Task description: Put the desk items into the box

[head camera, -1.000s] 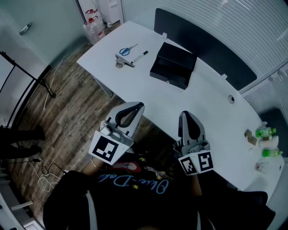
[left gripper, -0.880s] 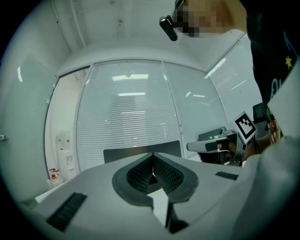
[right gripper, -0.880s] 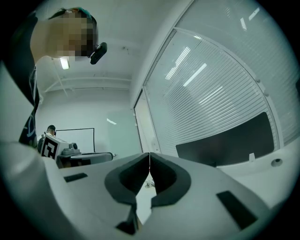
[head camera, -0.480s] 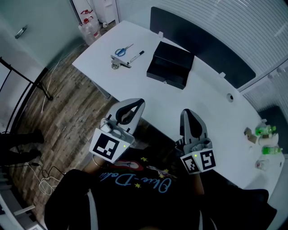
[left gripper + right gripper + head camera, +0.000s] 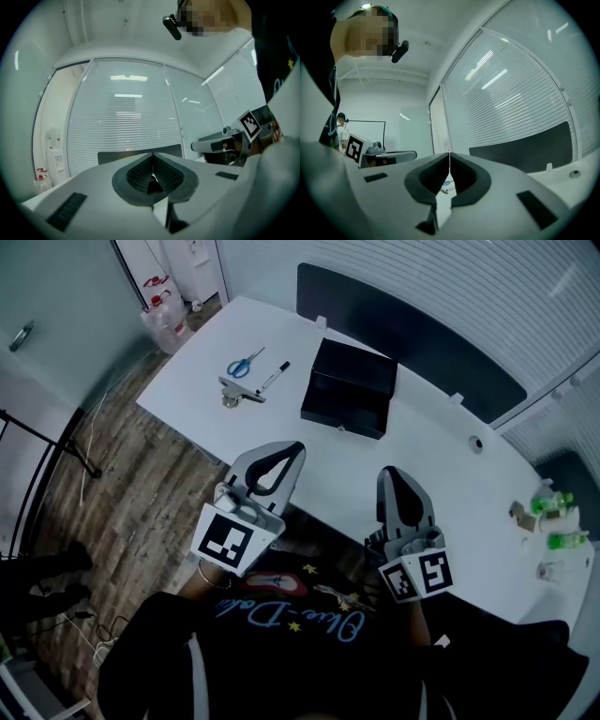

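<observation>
Head view: both grippers hang over the near desk edge, pointing toward the far side, and neither is on a task item. The left gripper [image 5: 292, 448] has its jaws together and holds nothing. The right gripper [image 5: 389, 474] is the same. Each gripper view shows the pads meeting with nothing between them.

The box [image 5: 349, 390] sits mid-desk [image 5: 427, 460], ahead of the gap between the two grippers. I can't tell whether its lid is open.

All the items cluster left of the box: scissors [image 5: 244, 364], pen [image 5: 274, 377] and a small metal piece [image 5: 239, 393] of unclear kind. They are close to each other. The pen is nearest the box and not touching it.

Key relation: the cluster lies ahead and left of the left gripper, well apart from both grippers but clearly nearer the left. The right gripper would have to reach across in front of the box.

The pen's long axis runs diagonally, far end toward the box, roughly along the left gripper's pointing line. The scissors lie about parallel, handles nearer.

My read: the left gripper takes the pick. It must open and tip down first, then close across the pen's width.
</observation>
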`<state>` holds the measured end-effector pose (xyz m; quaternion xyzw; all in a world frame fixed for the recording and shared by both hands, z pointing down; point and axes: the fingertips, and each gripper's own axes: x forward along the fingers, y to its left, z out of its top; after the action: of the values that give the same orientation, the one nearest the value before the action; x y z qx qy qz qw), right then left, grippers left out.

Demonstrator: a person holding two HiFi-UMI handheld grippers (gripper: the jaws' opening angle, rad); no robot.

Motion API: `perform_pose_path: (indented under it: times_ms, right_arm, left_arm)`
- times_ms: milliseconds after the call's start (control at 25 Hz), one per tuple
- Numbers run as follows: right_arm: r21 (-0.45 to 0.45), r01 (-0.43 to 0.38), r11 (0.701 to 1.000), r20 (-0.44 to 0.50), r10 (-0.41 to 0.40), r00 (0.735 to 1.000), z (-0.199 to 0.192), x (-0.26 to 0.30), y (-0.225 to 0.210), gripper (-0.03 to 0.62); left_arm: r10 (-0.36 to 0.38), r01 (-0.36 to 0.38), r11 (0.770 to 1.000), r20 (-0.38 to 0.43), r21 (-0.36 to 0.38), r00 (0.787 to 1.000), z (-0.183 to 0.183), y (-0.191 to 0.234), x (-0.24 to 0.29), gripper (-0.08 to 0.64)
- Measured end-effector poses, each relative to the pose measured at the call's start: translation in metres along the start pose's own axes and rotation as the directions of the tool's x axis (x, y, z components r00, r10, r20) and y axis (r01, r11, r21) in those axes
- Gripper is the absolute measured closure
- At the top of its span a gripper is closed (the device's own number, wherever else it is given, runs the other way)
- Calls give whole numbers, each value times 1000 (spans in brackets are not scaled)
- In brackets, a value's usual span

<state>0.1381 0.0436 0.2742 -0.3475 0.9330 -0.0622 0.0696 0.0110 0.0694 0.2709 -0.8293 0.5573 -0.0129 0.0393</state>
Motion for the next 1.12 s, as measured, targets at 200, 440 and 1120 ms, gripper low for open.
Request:
perform_pose_path:
  times_ms: [200,440,1120]
  right_arm:
    - [-1,25,1000,-10,-25,1000,-3,19,-1,581]
    - [-1,64,998,-23,-64,998,-9,38,-5,581]
    - [-28,183,983,-34,-184,982,-18,84,-28,581]
  left_arm:
    - [-28,28,1000,-10,-14,1000,-9,23,12,551]
    - [-85,85,996,-9,-29,996,-15,42,30,551]
    - [-242,241,969,-5,-57,970,-29,77,77,549]
